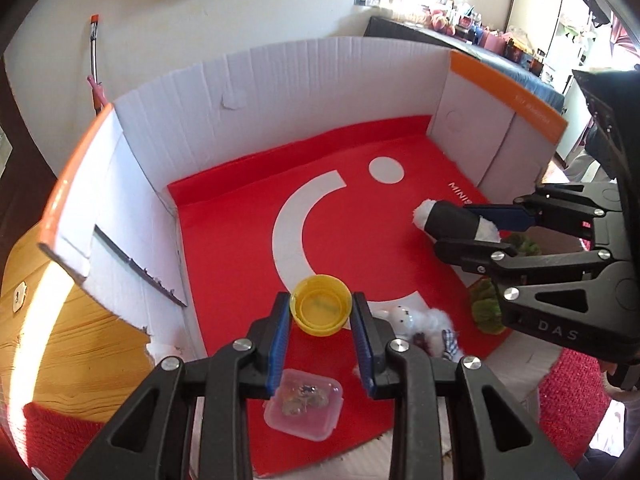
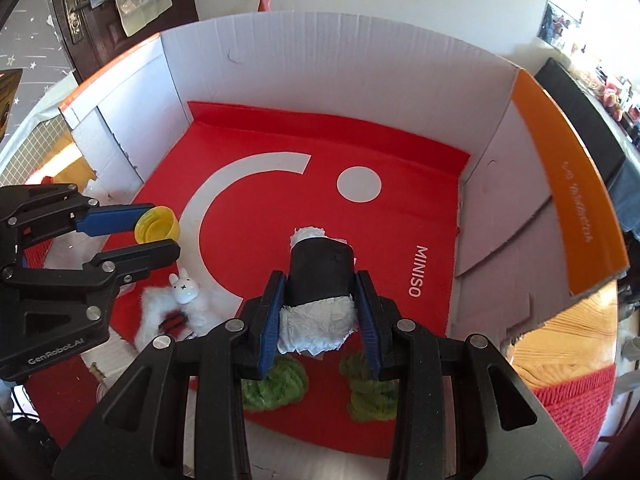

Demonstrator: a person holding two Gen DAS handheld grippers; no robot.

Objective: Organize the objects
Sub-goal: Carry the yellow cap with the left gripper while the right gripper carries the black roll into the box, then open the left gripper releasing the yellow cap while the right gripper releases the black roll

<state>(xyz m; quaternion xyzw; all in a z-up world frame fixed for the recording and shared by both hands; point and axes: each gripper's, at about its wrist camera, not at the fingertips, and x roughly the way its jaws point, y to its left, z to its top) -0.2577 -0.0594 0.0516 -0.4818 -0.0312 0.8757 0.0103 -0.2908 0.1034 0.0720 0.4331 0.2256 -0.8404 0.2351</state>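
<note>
- The yellow cap (image 1: 321, 310) sits pinched between the blue pads of the left tongs (image 1: 320, 320), open side up, held above the red mat (image 1: 240, 248); from the right wrist view the same yellow cap (image 2: 157, 223) shows clamped near the pad tips.
- The right tongs (image 2: 320, 304) grip a black roll (image 2: 322, 276) with white paper stuffing poking out of both ends; the pads press its two sides, so the jaws stand narrowed on it.
- From the left wrist view, that black roll (image 1: 452, 222) hangs off to the right of the left tongs, held by the right tongs (image 1: 476, 226) over the mat's right edge.
- Just beyond the right pad of the left tongs lies a white fluffy toy (image 1: 416, 320) with a small bunny head; in the right wrist view it lies left of the right tongs and under the left ones (image 2: 184, 300).
- Below the left tongs, close to the camera, rests a clear plastic box (image 1: 304, 404) with small bits inside.
- Under the right tongs sit two green fuzzy clumps (image 2: 276, 384), one beneath each finger.
- All around stands a white cardboard wall (image 1: 320, 80) with orange edging, ringing the mat.
- A wooden table (image 1: 60, 340) shows outside the wall, left of the left tongs.
</note>
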